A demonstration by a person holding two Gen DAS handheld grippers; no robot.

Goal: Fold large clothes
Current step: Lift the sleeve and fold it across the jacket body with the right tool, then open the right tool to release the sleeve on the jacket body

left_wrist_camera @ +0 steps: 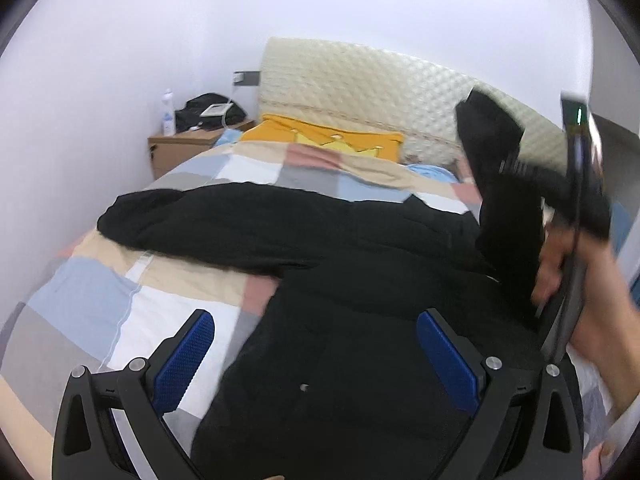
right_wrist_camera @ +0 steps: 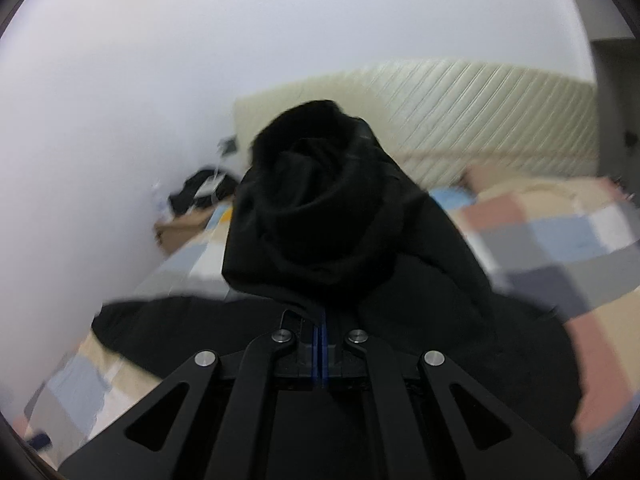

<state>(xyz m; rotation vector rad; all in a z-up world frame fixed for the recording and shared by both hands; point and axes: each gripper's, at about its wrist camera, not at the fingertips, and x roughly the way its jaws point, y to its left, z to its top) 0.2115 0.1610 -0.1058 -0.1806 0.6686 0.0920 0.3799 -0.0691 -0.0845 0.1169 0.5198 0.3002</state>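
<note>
Left tool (left_wrist_camera: 316, 360), blue pads spread wide, empty, hovers just above black garment (left_wrist_camera: 340, 272). Garment, large, dark, likely coat, sprawls across bed (left_wrist_camera: 80, 292) on patchwork duvet; one sleeve (left_wrist_camera: 192, 216) stretches toward left side. Right tool (right_wrist_camera: 322, 344), pads pressed together, pinches bunched sleeve end (right_wrist_camera: 316, 200), lifted clear of bed. Risk, as judgement: thick bunched fabric slips from narrow pinch mid-fold; motion blur suggests fast swing, sloppy crease.

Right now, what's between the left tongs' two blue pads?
Left wrist view: the open left tongs straddle the large black garment lying on the patchwork quilt; only black fabric shows between the pads, not pinched.
</note>
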